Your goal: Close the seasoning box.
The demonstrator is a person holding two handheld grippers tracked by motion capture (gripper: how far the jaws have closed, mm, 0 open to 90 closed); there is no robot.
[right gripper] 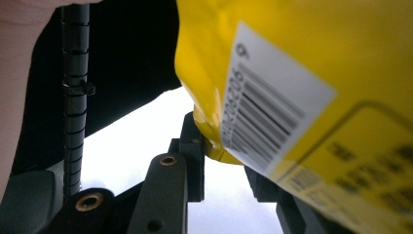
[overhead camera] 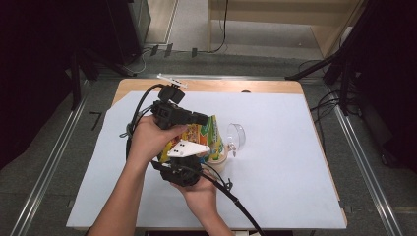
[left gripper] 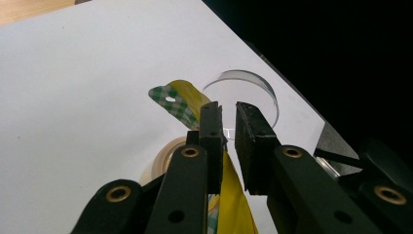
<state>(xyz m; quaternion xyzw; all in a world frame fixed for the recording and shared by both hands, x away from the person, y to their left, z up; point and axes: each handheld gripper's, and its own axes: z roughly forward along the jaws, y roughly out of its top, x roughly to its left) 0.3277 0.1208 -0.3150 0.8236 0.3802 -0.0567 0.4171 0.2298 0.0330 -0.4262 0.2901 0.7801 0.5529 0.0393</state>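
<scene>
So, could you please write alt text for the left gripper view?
Black tongs pinch a yellow packet with a green-checked top above a white sheet. A clear cup lies beyond, a tape roll just below.

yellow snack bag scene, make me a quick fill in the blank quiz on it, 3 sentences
1. The back of the yellow bag carries a white label printed with a ____.
2. Beyond the bag, a clear ____ lies on the white sheet.
3. Along the bag's top edge runs a green and white ____ pattern.

Missing words: barcode; cup; checked
</scene>
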